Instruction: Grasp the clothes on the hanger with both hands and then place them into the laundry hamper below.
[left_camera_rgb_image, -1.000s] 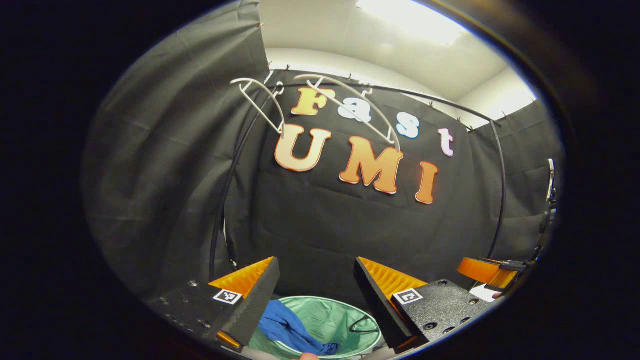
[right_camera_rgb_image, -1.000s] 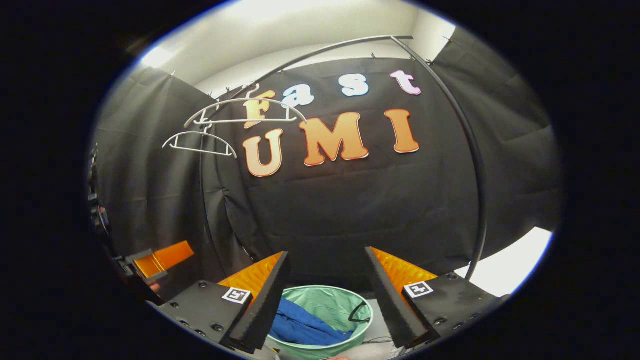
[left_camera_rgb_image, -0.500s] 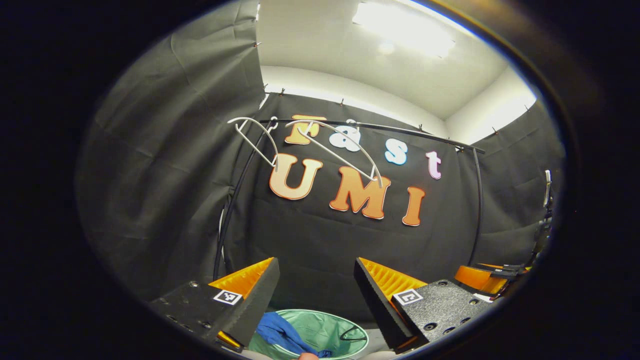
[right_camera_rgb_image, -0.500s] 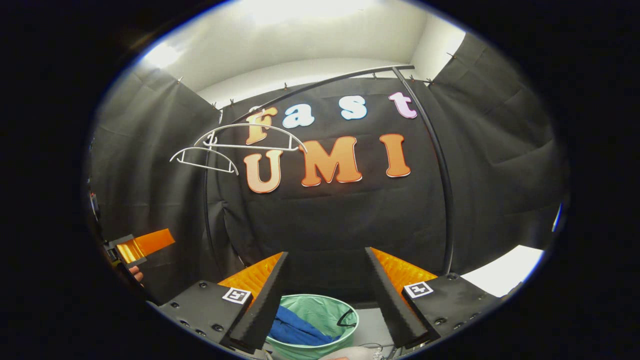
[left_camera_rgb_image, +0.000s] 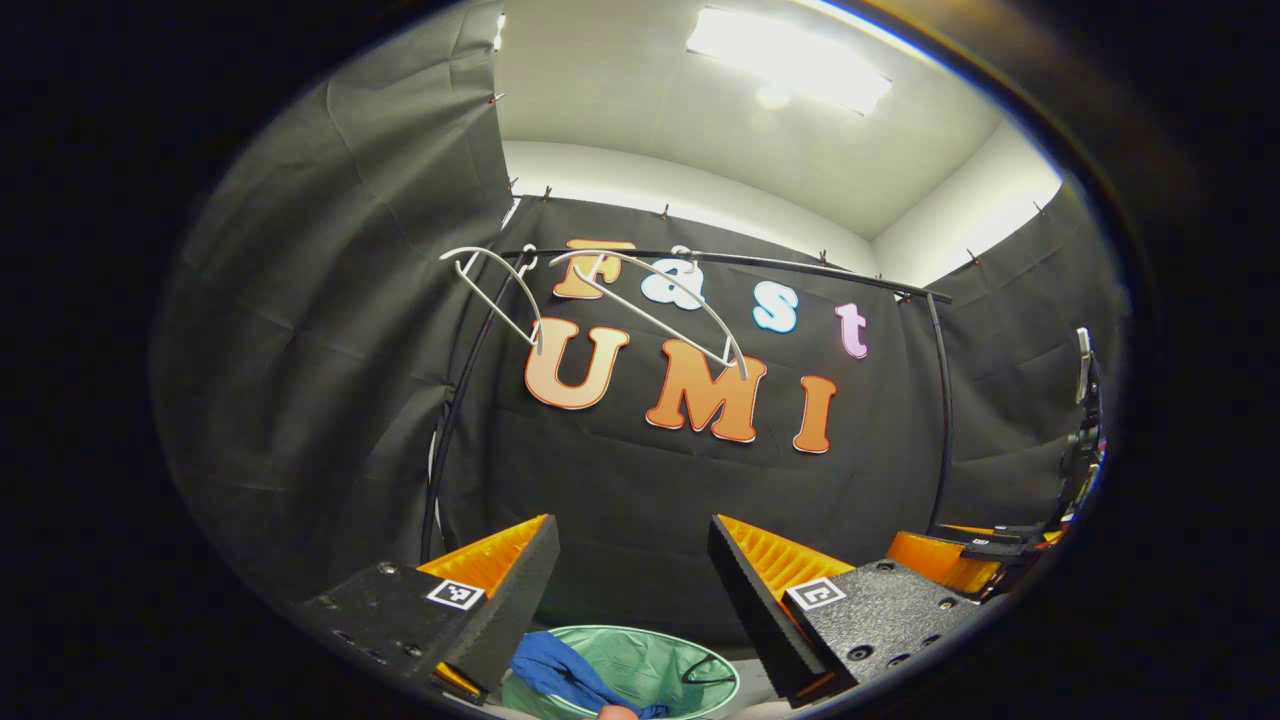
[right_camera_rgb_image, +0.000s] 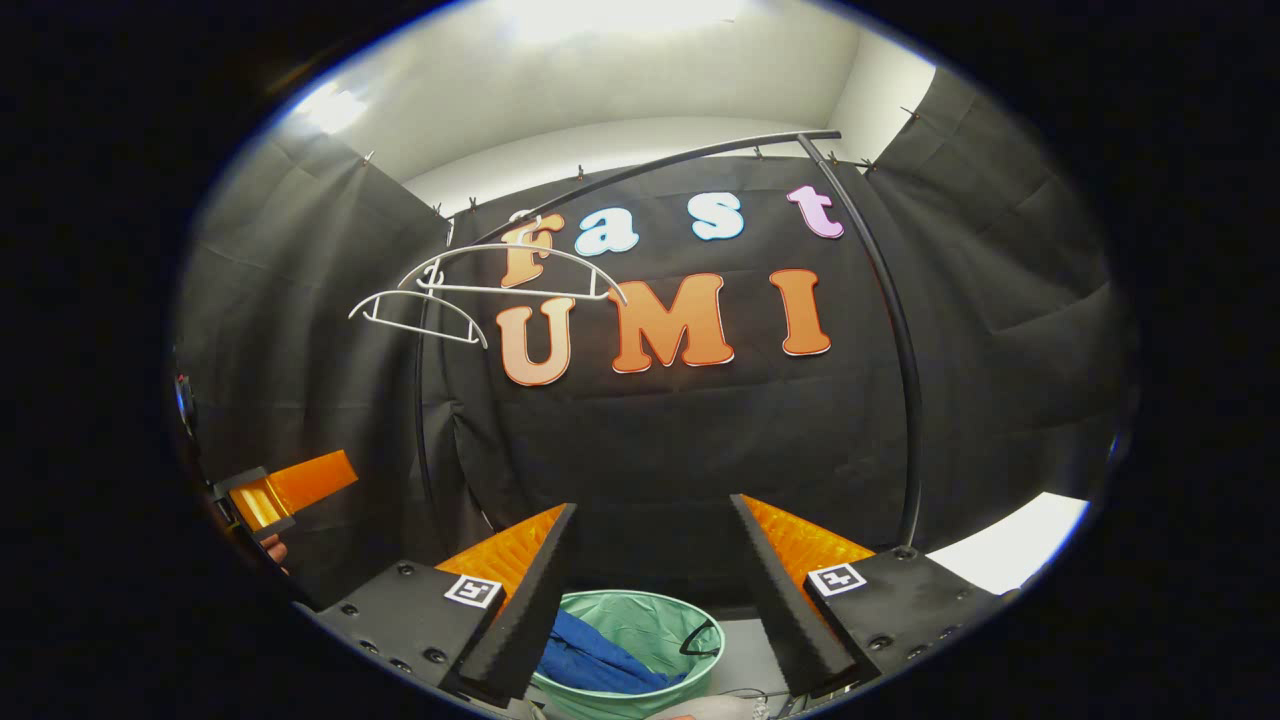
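Note:
A blue garment (left_camera_rgb_image: 560, 672) (right_camera_rgb_image: 595, 660) lies crumpled inside the round green laundry hamper (left_camera_rgb_image: 700, 670) (right_camera_rgb_image: 660, 612) on the floor, against its left side. Two bare white hangers (left_camera_rgb_image: 600, 300) (right_camera_rgb_image: 500, 290) hang on the black rail (left_camera_rgb_image: 760, 264) (right_camera_rgb_image: 650, 170). In the left gripper view, my left gripper (left_camera_rgb_image: 632, 545) stands open above the hamper with nothing between its fingers. In the right gripper view, my right gripper (right_camera_rgb_image: 652, 525) is open too, likewise over the hamper. The left gripper (right_camera_rgb_image: 285, 490) also appears at the left edge of the right gripper view, the right gripper (left_camera_rgb_image: 960, 555) at the lower right of the left gripper view.
The black rail's posts (left_camera_rgb_image: 440, 440) (right_camera_rgb_image: 905, 400) run down on both sides of the hamper. A black cord loop (left_camera_rgb_image: 705, 668) (right_camera_rgb_image: 705, 638) rests on the hamper's right rim. A pale floor patch (right_camera_rgb_image: 1010, 550) lies to the right.
Both grippers have drawn back and tilted upward, so the hamper sinks lower in both views and more ceiling shows. Both remain open.

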